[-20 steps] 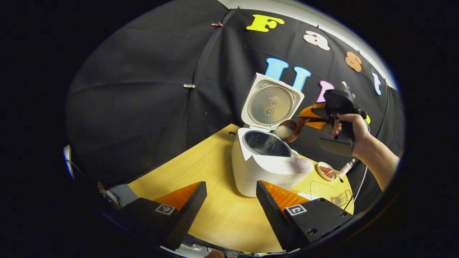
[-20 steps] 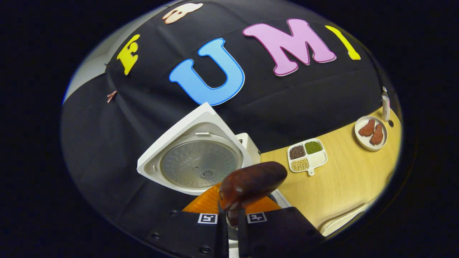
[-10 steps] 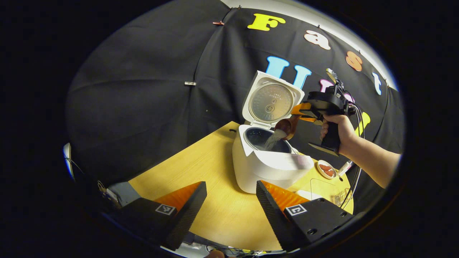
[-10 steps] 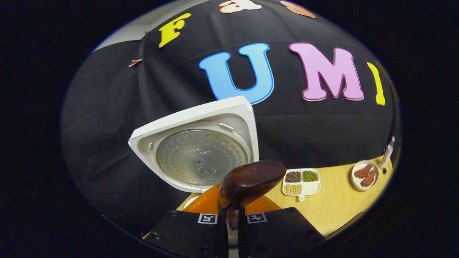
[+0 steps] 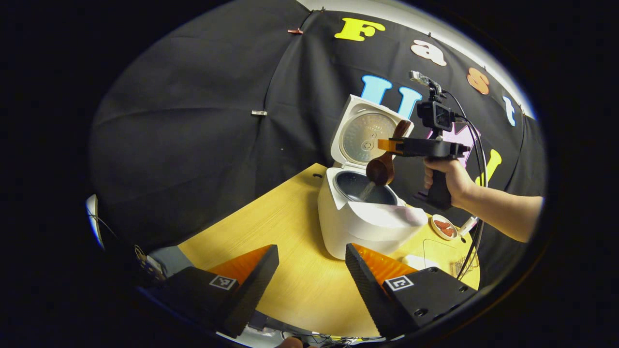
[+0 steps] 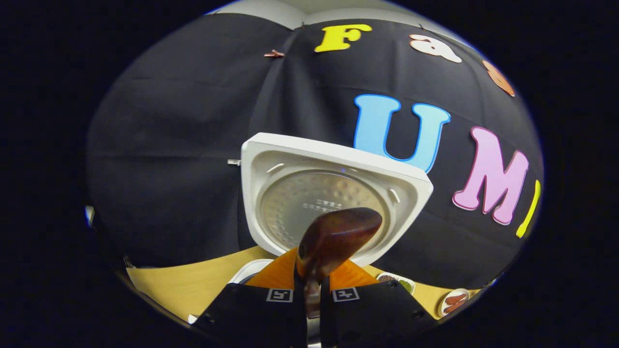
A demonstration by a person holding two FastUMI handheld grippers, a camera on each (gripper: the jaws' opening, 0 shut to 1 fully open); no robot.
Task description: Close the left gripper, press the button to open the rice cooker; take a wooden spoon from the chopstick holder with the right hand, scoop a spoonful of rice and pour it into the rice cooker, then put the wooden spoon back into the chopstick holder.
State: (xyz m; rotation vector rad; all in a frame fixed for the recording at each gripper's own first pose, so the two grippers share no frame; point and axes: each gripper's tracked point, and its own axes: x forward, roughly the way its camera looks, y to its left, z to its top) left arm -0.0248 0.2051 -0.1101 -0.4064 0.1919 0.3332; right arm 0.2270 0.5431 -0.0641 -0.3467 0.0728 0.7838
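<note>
The white rice cooker (image 5: 367, 224) stands on the wooden table (image 5: 290, 232) with its lid (image 5: 363, 137) swung up. Over the dark inner pot (image 5: 355, 183) a hand holds my right gripper (image 5: 388, 145), shut on the handle of the brown wooden spoon (image 5: 380, 169). The spoon's bowl hangs down and a thin stream of rice falls from it into the pot. In the right gripper view the spoon (image 6: 336, 234) sticks out from my shut right gripper (image 6: 313, 295), with the lid (image 6: 333, 193) just behind. My left gripper (image 5: 309, 275) is open, low over the table in front of the cooker.
Right of the cooker sit a small plate with red pieces (image 5: 444, 227), a white bottle (image 5: 466, 224) and a wire rack (image 5: 459, 266). A divided dish of beans (image 6: 397, 282) lies beyond the cooker. A cable hangs from the right gripper.
The right gripper has rolled over, tipping the spoon from level to bowl-down, and the heap of rice has run out into the pot. The left gripper has stayed open and almost still.
</note>
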